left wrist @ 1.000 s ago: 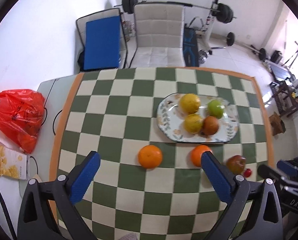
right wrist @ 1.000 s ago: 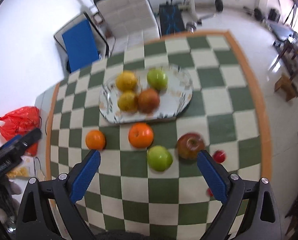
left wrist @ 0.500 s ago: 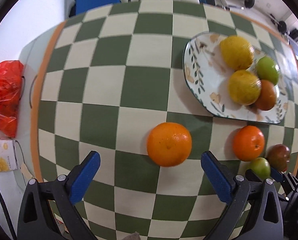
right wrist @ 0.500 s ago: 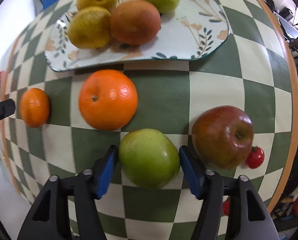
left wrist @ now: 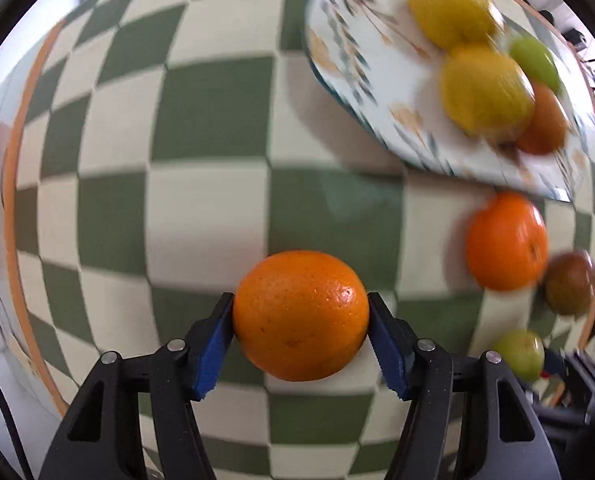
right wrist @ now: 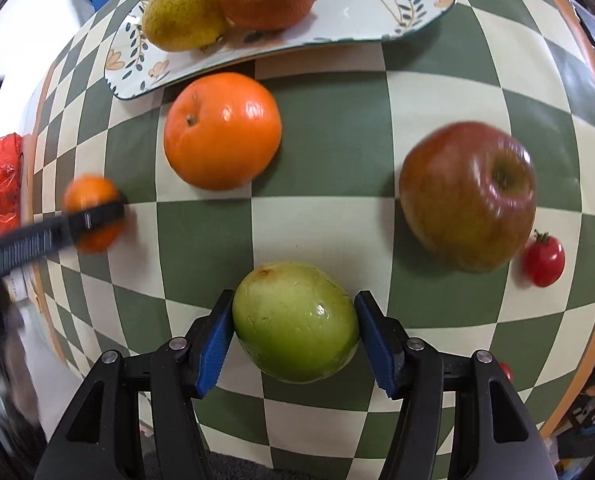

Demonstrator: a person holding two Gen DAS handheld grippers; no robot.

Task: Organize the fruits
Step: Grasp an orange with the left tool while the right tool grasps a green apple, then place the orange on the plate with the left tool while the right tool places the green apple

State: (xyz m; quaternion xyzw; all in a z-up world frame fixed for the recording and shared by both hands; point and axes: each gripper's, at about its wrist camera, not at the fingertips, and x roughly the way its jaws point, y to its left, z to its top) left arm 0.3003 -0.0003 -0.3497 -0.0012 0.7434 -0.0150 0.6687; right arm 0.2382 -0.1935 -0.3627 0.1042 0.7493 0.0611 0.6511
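We see the left tool (left wrist: 300, 316) closed around a small orange (left wrist: 300, 315) – both blue pads against its sides – on the checkered worktop (left wrist: 201, 120). The right tool (right wrist: 295, 328) pinches a green apple (right wrist: 295, 322), apparently lifted slightly, though that is hard to judge. At 11 o'clock from the apple lies a larger orange (right wrist: 222, 130), at 2 o'clock a red apple (right wrist: 467, 196), and the plate (right wrist: 361, 8) at 12.

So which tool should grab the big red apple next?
Probably the right tool: the red apple lies close beside it, though it first must drop off its green fruit.
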